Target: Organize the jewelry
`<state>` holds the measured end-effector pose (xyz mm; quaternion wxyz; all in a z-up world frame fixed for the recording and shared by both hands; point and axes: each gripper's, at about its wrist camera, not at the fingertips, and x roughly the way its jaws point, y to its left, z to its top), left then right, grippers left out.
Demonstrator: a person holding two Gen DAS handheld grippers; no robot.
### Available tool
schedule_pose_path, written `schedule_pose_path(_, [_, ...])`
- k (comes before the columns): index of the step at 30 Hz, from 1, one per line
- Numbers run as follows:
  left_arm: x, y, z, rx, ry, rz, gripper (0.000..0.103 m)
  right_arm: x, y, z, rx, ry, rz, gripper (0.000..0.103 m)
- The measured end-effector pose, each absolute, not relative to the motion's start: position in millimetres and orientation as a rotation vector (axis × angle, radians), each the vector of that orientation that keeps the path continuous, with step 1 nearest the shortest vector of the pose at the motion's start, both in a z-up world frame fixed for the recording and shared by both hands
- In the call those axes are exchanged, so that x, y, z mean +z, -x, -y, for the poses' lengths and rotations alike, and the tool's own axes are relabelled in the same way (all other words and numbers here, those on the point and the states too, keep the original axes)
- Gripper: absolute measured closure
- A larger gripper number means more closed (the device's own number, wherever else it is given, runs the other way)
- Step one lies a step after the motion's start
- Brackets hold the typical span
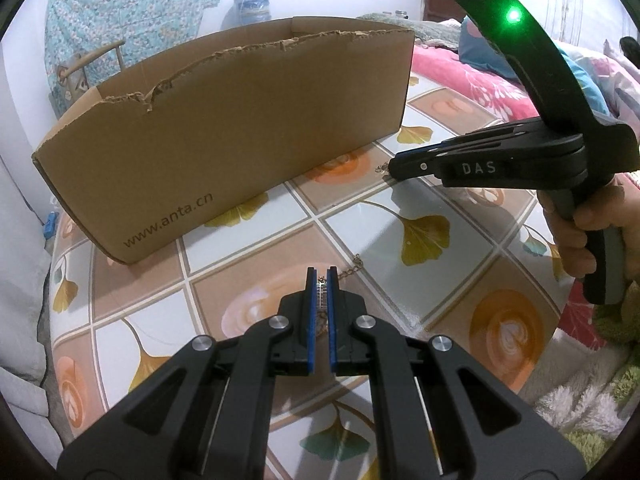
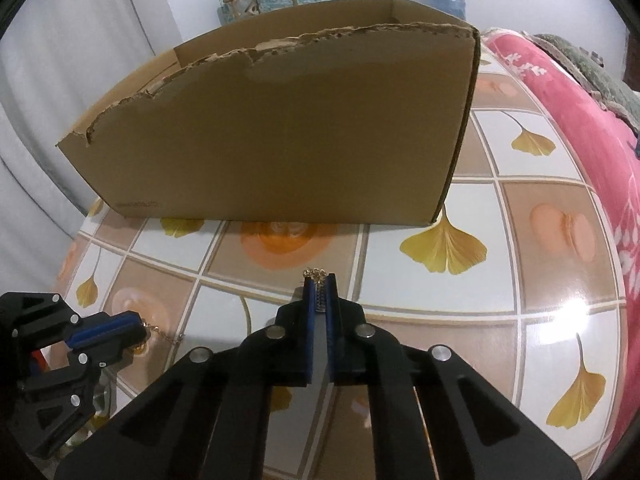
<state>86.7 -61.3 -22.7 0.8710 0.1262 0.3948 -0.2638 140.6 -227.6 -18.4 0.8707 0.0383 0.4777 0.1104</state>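
L gripper (image 1: 321, 276) clamped on gold chain (image 1: 352, 268) end | R gripper (image 2: 320, 280) clamped on other end | chain low over table (image 2: 440, 300), outside cardboard box (image 1: 240, 140) | boxing not yet done

The right gripper (image 2: 320, 280) is pinching a gold chain (image 2: 316, 273) at its tips above the tiled tablecloth (image 2: 400, 280), while the left gripper (image 2: 138, 330) is clamping another chain end (image 2: 164, 334) before the cardboard box (image 2: 280, 132).

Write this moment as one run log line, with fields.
left gripper: shut on gold chain | right gripper: shut on chain's other end | cardboard box: behind, untouched
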Motion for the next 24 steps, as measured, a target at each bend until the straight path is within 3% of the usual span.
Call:
schedule_pose_path(17, [-11.4, -76.2, 61.6, -0.56, -0.271, -0.783, 0.099, 18.0, -122.3, 237.7, 0.255, -0.127, -0.922, 0.099])
schedule_pose_path(19, [-14.2, -75.9, 61.7, -0.56, -0.271, -0.788, 0.099, 11.9, -129.4, 237.7, 0.247, -0.148, -0.941, 0.092])
schedule_pose_path(20, [-14.8, -75.6, 61.7, -0.56, -0.271, -0.79, 0.099, 8.2, -133.0, 236.4, 0.254, -0.151, -0.953, 0.08])
schedule_pose_path(22, [-16.9, -76.0, 61.7, -0.561, -0.266, -0.797, 0.099, 1.5, -137.4, 231.5, 0.248, -0.134, -0.95, 0.068])
schedule_pose_path(24, [-18.6, -76.7, 60.2, -0.56, -0.258, -0.803, 0.099, -7.9, -142.9, 227.2, 0.25, -0.116, -0.975, 0.068])
